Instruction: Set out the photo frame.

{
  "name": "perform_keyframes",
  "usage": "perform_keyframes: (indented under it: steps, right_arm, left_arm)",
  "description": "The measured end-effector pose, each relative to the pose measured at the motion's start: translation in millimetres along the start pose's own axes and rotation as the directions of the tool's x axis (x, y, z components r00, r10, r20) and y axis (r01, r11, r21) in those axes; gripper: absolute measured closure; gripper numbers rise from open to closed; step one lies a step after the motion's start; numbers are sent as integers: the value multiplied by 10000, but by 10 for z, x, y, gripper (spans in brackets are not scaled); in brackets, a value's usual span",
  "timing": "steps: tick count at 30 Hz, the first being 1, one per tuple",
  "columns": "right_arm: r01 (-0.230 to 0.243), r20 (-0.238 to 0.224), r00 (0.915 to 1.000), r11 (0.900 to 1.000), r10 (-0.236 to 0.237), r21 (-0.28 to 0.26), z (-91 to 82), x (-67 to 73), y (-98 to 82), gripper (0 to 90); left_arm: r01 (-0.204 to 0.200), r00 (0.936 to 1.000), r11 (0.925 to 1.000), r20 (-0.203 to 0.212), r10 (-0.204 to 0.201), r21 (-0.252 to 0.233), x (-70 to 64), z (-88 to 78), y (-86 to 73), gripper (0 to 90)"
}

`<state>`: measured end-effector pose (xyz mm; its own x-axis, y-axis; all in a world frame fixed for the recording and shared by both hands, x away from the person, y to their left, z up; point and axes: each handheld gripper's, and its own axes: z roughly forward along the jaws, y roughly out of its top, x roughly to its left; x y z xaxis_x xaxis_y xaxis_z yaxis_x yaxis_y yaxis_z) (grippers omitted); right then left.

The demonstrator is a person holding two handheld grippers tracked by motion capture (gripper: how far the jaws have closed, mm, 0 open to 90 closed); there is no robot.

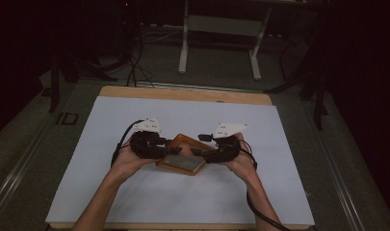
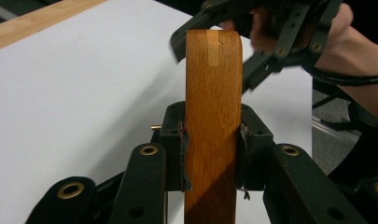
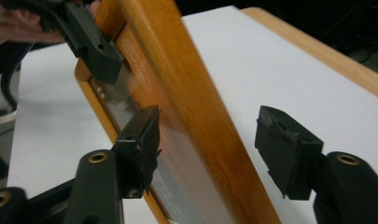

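Observation:
A wooden picture frame (image 1: 182, 159) with a dark glass face sits at the middle of the white sheet (image 1: 135, 192), slightly tilted. My left gripper (image 1: 175, 150) is shut on its left edge; in the left gripper view both pads press the orange wood (image 2: 213, 93) edge-on. My right gripper (image 1: 196, 152) is at the frame's right side. In the right gripper view the frame's rail (image 3: 196, 116) runs between its jaws, which stand apart: one pad lies close to the glass and a wide gap shows at the other. My right gripper (image 3: 212, 142) is open.
The white sheet covers a wooden table (image 1: 183, 94) whose bare edge shows at the back. Beyond it are a white stand (image 1: 221, 29) and cables (image 1: 132, 67) on the dark floor. A person's forearms (image 1: 103, 192) come in from the bottom.

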<state>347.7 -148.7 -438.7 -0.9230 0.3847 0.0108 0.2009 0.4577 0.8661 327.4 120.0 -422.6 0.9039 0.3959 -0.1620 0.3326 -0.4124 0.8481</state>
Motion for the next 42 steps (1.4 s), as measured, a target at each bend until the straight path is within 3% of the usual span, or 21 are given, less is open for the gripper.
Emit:
perform_keyframes:
  steps: [4, 6, 12, 14, 16, 20, 27, 32, 39, 42]
  right_arm:
    - [131, -581, 9982, 9997, -118, 224, 89, -12, -12, 400]
    - [232, -564, 9982, 9994, -219, 239, 96, -1, -24, 423]
    - [569, -843, 9949, 9983, -559, 93, -22, 26, -61, 629]
    - [854, -696, 9940, 9963, -843, 136, -32, 67, -59, 646]
    - [1050, -540, 9932, 9942, -1036, 236, -35, 100, -49, 659]
    - [1125, -294, 9933, 9934, -1118, 216, -42, 115, -59, 675]
    - [840, -202, 9963, 9964, -837, 135, -84, 82, -105, 684]
    - [806, -199, 9966, 9967, -804, 79, -131, 94, -148, 685]
    - [738, -109, 9972, 9973, -738, -70, -183, 97, -210, 685]
    - [717, -69, 9974, 9973, -718, -159, -217, 102, -253, 685]
  left_arm:
    - [-250, 9997, 9997, 43, 251, -73, -2, 17, 11, 688]
    - [-211, 9998, 9997, 0, 211, -152, 14, 13, 5, 684]
    - [568, 9982, 9948, 247, -549, -841, 129, -1, -73, 582]
    - [874, 9954, 9908, 480, -828, -1038, 167, -7, -91, 549]
    - [975, 9947, 9873, 454, -925, -1253, 190, -24, -109, 516]
    - [1316, 9908, 9773, 544, -1242, -1661, 238, -99, -163, 433]
    - [1682, 9854, 9585, 121, -1700, -2302, 307, -208, -332, 394]
    - [2223, 9725, 9335, -41, -2329, -2812, 362, -249, -487, 350]
    - [2255, 9716, 9441, -153, -2360, -2404, 350, -168, -550, 313]
    - [2351, 9707, 9470, 21, -2405, -2187, 343, -85, -589, 301]
